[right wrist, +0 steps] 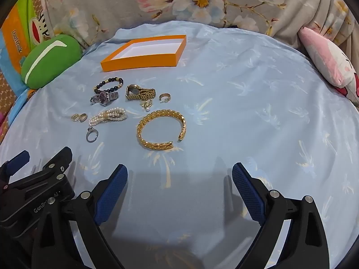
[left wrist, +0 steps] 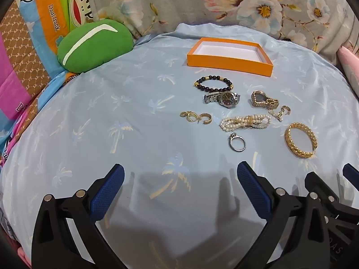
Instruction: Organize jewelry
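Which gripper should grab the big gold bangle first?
Probably the right gripper: the gold bangle lies just ahead of its open jaws. In the left gripper's view it sits off right.

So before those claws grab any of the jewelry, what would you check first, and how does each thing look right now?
1. Orange box open and empty: ok.
2. Left gripper open, nothing between its fingers: ok.
3. Right gripper open and empty: ok.
4. Gold bangle lying apart from the other pieces, easy to reach: ok.
5. Pearl bracelet free of the silver ring: cannot tell, they lie very close.
6. Gold watch clear of the earrings beside it: not ok, they touch.
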`<state>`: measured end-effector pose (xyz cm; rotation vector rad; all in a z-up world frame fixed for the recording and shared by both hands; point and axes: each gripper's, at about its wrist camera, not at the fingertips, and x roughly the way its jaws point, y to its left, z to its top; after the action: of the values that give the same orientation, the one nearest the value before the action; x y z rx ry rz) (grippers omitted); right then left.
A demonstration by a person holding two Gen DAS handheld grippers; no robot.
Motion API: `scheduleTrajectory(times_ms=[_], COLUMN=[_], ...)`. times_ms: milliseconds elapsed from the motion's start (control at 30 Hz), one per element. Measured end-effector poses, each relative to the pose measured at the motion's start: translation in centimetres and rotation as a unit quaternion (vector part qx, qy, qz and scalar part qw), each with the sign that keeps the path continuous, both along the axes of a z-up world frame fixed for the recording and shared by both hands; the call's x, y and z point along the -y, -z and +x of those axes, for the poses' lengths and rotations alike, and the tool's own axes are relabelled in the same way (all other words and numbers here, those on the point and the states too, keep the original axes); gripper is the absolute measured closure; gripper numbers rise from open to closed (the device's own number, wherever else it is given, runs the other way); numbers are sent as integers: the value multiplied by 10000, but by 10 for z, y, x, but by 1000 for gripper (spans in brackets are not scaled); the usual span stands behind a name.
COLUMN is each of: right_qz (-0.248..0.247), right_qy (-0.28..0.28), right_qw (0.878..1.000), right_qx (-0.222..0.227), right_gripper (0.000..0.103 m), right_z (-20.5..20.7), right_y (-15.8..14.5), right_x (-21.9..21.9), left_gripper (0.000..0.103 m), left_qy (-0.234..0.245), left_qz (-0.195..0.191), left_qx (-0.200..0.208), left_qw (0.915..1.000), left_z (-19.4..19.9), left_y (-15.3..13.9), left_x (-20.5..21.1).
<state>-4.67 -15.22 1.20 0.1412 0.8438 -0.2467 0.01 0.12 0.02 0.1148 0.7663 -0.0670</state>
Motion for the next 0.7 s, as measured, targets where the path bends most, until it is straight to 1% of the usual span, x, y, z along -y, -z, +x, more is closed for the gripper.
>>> scheduleTrajectory(times_ms=[133, 167, 367, 400, 700], right_qz=[22, 25, 23, 11, 46], right_qy=[-5, -7, -10, -12, -17], right_qw=[10000, 10000, 10000, 10000, 10000], right_qx=[8, 7, -5, -7, 2], right_gripper=[11, 11, 11, 11, 11], right_z=[0, 0, 1, 1, 1], right_y=[0, 0, 1, 1, 1], right_x=[0, 0, -1, -3, -1], left_gripper=[5, 5, 5, 5, 5], left_qy=[45, 42, 102, 77, 32], left_qz=[-9, -13, -21, 8, 26], left_qx=[-29, -36, -136, -156, -107], left_qw=[10000, 10000, 9999, 9998, 9999], left_z=[-1, 3, 4, 5, 3], left_y=[0, 8, 13, 12, 10], left_x=[-3, -6, -9, -1, 0])
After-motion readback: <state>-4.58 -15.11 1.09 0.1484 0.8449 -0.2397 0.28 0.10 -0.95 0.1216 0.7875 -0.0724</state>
